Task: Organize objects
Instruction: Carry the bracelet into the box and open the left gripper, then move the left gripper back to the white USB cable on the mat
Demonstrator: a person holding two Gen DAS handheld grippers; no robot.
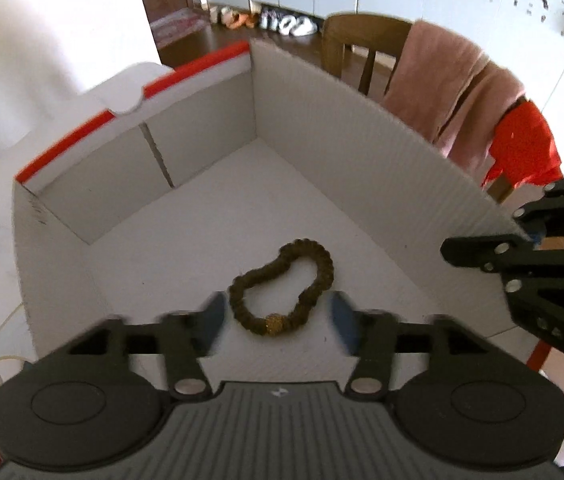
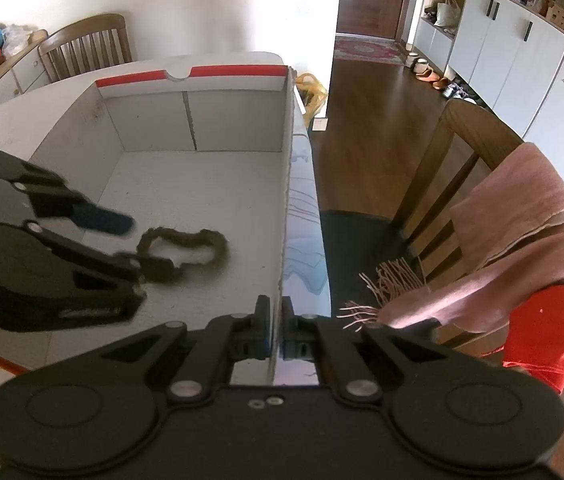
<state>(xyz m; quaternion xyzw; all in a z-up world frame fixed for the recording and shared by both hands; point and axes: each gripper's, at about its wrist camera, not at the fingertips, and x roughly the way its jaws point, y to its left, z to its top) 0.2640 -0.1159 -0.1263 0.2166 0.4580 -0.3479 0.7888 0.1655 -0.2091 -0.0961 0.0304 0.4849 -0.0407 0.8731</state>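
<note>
Lying low-centre in the white cardboard box (image 1: 362, 128), the brown braided hair tie (image 1: 282, 290) sits between the left gripper (image 1: 277, 320)'s wide-open, empty fingers; closing comes next, while the right gripper (image 2: 275, 332) pinches the box wall.

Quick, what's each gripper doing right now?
Left gripper: open, holding nothing, above the hair tie.
Right gripper: shut on the box wall.
</note>
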